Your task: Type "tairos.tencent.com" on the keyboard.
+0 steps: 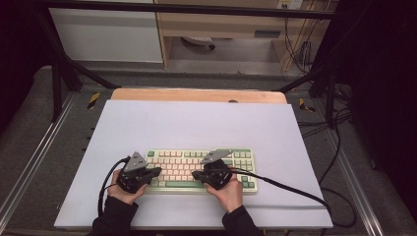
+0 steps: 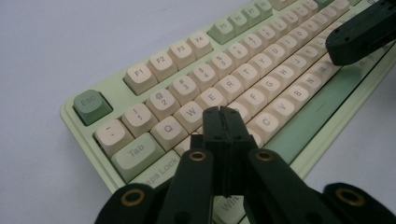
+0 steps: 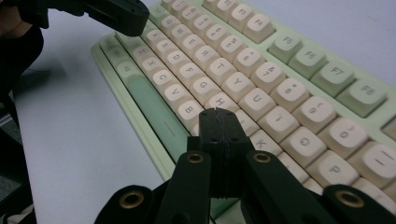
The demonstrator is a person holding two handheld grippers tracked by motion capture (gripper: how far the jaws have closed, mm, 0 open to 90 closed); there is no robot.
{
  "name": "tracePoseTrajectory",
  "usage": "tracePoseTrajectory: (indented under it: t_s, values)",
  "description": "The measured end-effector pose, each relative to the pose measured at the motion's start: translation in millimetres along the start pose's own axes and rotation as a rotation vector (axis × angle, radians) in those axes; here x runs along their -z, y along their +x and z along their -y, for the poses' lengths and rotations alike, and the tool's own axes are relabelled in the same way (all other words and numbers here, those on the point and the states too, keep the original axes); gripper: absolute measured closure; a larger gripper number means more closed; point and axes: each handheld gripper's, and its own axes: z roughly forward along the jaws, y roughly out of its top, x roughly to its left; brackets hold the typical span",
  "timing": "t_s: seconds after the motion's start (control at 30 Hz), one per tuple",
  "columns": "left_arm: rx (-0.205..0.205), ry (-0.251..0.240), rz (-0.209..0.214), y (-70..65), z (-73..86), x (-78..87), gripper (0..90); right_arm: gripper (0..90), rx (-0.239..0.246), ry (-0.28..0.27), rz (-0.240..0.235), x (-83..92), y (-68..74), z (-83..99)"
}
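Keyboard [image 1: 201, 169] is being worked near the front edge of the white mat [image 1: 196, 123], with both grippers being held over its key rows. Left gripper [image 2: 223, 112] jaws are being kept pressed together, nothing between them; the tip is being hovered just above the S/D keys, contact cannot be told. Right gripper [image 3: 219, 113] jaws are likewise closed and empty, the tip being held just over the J/N keys, spacebar [image 3: 149, 100] just to the left of the jaws. Risks being judged: the blunt closed tip is wider than one keycap gap, so two neighbouring keys could be pressed at once; an angled push could slide the keyboard on the mat.
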Motion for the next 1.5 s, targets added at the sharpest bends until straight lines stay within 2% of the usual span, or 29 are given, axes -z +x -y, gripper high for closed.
tracePoseTrajectory:
  t_s: [0.33, 0.77, 1.13, 1.5]
  values:
    - [0.002, -0.004, 0.000, -1.2, -0.4, -0.1, 90.0, 90.0, -0.023, -0.009, 0.039, 25.6, -15.9, 10.4]
    - [0.004, -0.009, 0.000, -4.9, -3.5, -0.3, 90.0, 90.0, -0.052, -0.019, 0.065, 46.2, -33.6, 30.7]
    - [-0.006, -0.005, 0.006, -12.7, -10.0, -6.8, 90.0, 90.0, -0.075, -0.034, 0.073, 58.6, -39.6, 43.1]
    - [-0.017, -0.005, 0.006, -17.8, -22.1, -14.3, 90.0, 90.0, -0.079, -0.044, 0.076, 65.0, -42.1, 48.1]
